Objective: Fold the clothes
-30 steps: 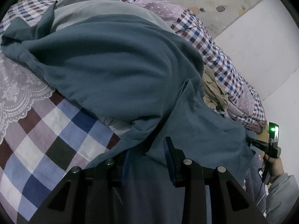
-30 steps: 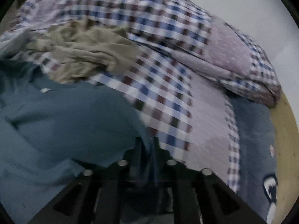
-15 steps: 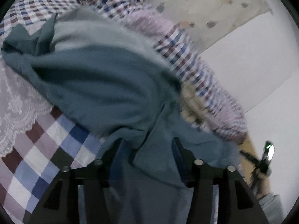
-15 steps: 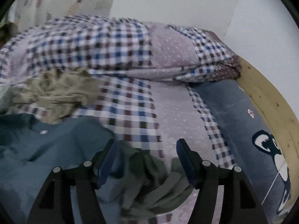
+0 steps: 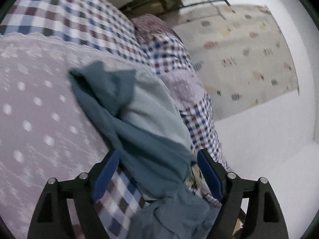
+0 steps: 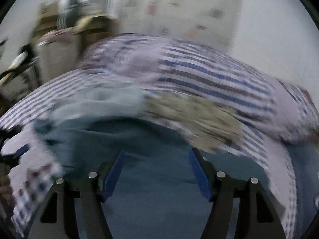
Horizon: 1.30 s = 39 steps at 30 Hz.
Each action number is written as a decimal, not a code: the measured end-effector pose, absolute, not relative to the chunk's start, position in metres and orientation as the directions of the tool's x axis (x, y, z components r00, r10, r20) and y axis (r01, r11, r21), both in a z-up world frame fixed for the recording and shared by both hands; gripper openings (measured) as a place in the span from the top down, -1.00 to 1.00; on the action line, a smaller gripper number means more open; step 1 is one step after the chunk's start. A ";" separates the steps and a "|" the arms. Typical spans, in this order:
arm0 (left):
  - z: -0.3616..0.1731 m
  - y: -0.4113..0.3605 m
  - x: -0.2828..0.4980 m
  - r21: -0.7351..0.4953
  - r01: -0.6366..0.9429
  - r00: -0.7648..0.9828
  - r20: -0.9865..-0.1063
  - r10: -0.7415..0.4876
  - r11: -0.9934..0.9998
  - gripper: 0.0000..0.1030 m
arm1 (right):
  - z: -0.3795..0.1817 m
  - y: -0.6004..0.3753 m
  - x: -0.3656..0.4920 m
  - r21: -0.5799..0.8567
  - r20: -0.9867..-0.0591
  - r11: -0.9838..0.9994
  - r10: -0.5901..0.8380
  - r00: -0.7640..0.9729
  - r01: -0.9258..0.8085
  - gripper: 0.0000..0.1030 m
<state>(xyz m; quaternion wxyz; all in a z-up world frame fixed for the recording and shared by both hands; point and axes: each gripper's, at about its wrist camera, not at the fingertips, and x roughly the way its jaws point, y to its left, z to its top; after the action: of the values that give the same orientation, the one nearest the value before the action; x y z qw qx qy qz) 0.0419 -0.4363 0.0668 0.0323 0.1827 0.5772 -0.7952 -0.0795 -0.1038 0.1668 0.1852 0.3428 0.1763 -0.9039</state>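
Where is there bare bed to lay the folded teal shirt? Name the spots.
Best patch: the lilac dotted spread, open from the teal shirt leftward up to the lace edge below the checked quilt. Crowded: the strip right of the shirt, where the pale garment, the tan clothes and the bunched quilt press together.

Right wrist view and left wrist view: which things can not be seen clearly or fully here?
- Crumpled khaki cloth garment: right wrist view, motion blur smears its shape.
- Dark teal cotton shirt: left wrist view, its lower part is cut off by the bottom edge and hidden behind the left hand-held gripper.
- Cluttered brown shelf: right wrist view, too blurred to tell what it holds.
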 end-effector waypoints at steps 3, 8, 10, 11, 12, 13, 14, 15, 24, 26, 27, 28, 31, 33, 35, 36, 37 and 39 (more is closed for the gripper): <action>0.063 -0.462 0.061 -0.914 0.286 -0.939 -0.327 0.104 -0.286 -0.63 | 0.156 -0.174 -0.068 -0.182 -0.695 -0.799 -0.309 -0.650 0.574 -0.37; 0.051 -0.497 0.085 -0.930 0.312 -0.945 -0.325 0.040 -0.196 -0.64 | 0.139 -0.292 -0.049 -0.161 -0.708 -0.648 -0.450 -0.545 0.745 -0.37; 0.042 -0.508 0.092 -0.933 0.327 -0.942 -0.335 0.026 -0.152 -0.64 | 0.128 -0.334 -0.044 -0.144 -0.717 -0.607 -0.480 -0.505 0.781 -0.37; 0.038 -0.512 0.094 -0.935 0.330 -0.942 -0.336 0.023 -0.131 -0.64 | 0.122 -0.350 -0.043 -0.138 -0.724 -0.596 -0.484 -0.491 0.791 -0.37; 0.034 -0.516 0.096 -0.937 0.332 -0.942 -0.336 0.022 -0.109 -0.64 | 0.116 -0.365 -0.043 -0.131 -0.733 -0.588 -0.485 -0.477 0.798 -0.36; 0.031 -0.519 0.098 -0.940 0.328 -0.943 -0.332 0.023 -0.092 -0.64 | 0.109 -0.380 -0.044 -0.123 -0.745 -0.583 -0.481 -0.463 0.803 -0.35; 0.029 -0.523 0.100 -0.943 0.323 -0.945 -0.326 0.024 -0.076 -0.64 | 0.103 -0.393 -0.045 -0.122 -0.753 -0.581 -0.474 -0.456 0.805 -0.35; 0.027 -0.525 0.104 -0.945 0.320 -0.947 -0.322 0.022 -0.068 -0.64 | 0.097 -0.405 -0.047 -0.128 -0.759 -0.581 -0.464 -0.457 0.804 -0.35; 0.019 -0.555 0.130 -0.958 0.288 -0.958 -0.288 -0.001 -0.008 -0.64 | 0.053 -0.479 -0.056 -0.195 -0.794 -0.555 -0.394 -0.462 0.809 -0.24; 0.018 -0.558 0.132 -0.960 0.281 -0.960 -0.281 0.005 -0.005 -0.64 | 0.042 -0.491 -0.055 -0.207 -0.808 -0.542 -0.374 -0.454 0.814 -0.23; 0.017 -0.560 0.133 -0.960 0.281 -0.960 -0.281 0.009 -0.008 -0.64 | 0.035 -0.498 -0.056 -0.210 -0.818 -0.539 -0.359 -0.448 0.816 -0.15; 0.017 -0.562 0.134 -0.960 0.281 -0.959 -0.281 0.014 -0.012 -0.64 | 0.026 -0.503 -0.058 -0.210 -0.832 -0.541 -0.339 -0.439 0.814 0.14; 0.016 -0.569 0.138 -0.960 0.278 -0.960 -0.279 0.021 -0.018 -0.64 | 0.008 -0.515 -0.059 -0.225 -0.861 -0.524 -0.289 -0.419 0.822 0.86; 0.014 -0.574 0.142 -0.962 0.271 -0.962 -0.272 0.022 -0.012 -0.64 | 0.015 -0.514 -0.053 -0.235 -0.846 -0.511 -0.312 -0.433 0.827 0.86; 0.013 -0.577 0.144 -0.965 0.263 -0.965 -0.263 0.028 -0.006 -0.64 | 0.032 -0.508 -0.048 -0.230 -0.820 -0.512 -0.357 -0.448 0.828 0.86; 0.013 -0.577 0.144 -0.965 0.260 -0.965 -0.261 0.033 -0.008 -0.64 | 0.048 -0.500 -0.047 -0.219 -0.798 -0.526 -0.388 -0.461 0.822 0.86; 0.013 -0.576 0.144 -0.965 0.262 -0.964 -0.262 0.038 -0.014 -0.64 | 0.064 -0.492 -0.047 -0.209 -0.776 -0.540 -0.416 -0.474 0.815 0.86; 0.015 -0.575 0.141 -0.960 0.274 -0.959 -0.277 0.057 -0.048 -0.64 | 0.096 -0.472 -0.046 -0.193 -0.729 -0.573 -0.460 -0.507 0.797 0.86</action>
<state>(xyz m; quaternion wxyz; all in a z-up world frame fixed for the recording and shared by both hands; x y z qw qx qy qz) 0.1406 -0.5750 0.0155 0.0762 0.1207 0.6856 -0.7139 -0.0463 -0.4717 0.0961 0.3798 0.3200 0.2634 -0.8271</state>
